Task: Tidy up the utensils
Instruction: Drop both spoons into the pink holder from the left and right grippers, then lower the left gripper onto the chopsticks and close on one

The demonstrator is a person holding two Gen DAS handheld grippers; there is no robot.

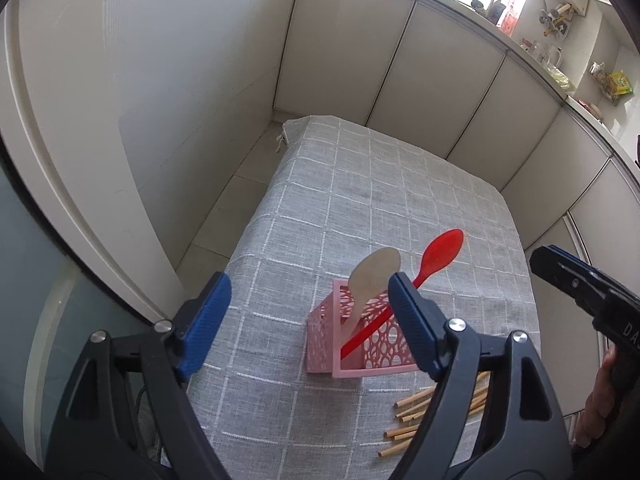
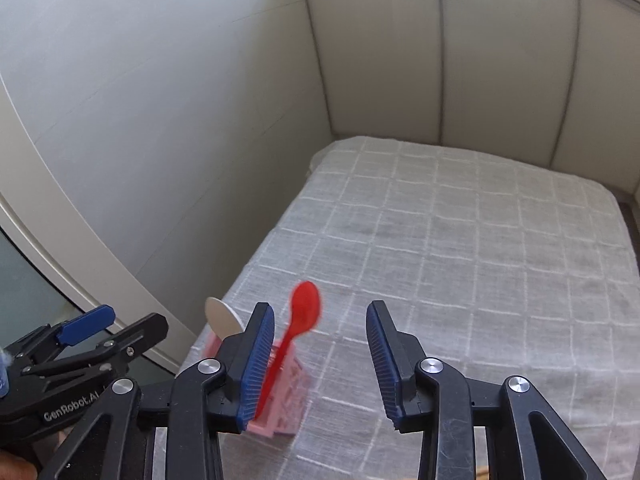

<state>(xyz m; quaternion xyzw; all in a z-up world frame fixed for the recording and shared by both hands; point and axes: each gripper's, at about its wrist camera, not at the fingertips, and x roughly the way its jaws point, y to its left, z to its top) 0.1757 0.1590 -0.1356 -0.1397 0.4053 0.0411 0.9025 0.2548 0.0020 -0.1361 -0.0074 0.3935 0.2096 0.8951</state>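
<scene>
A pink perforated holder (image 1: 352,344) stands on the grey checked tablecloth (image 1: 360,208). A red spoon (image 1: 436,258) and a beige spoon (image 1: 372,274) lean in it, bowls up. Several bamboo chopsticks (image 1: 412,420) lie on the cloth to the near right of the holder, partly hidden by my left gripper's right finger. My left gripper (image 1: 310,300) is open and empty above the holder. My right gripper (image 2: 320,332) is open and empty, raised just right of the holder (image 2: 280,404), where the red spoon (image 2: 302,312) and the beige spoon (image 2: 222,316) also show.
White cabinet doors (image 1: 400,64) run behind the table under a cluttered counter (image 1: 560,48). A white wall panel (image 1: 100,120) and floor tiles (image 1: 224,216) lie to the left. The other gripper shows at each view's edge: the right one (image 1: 580,284), the left one (image 2: 80,344).
</scene>
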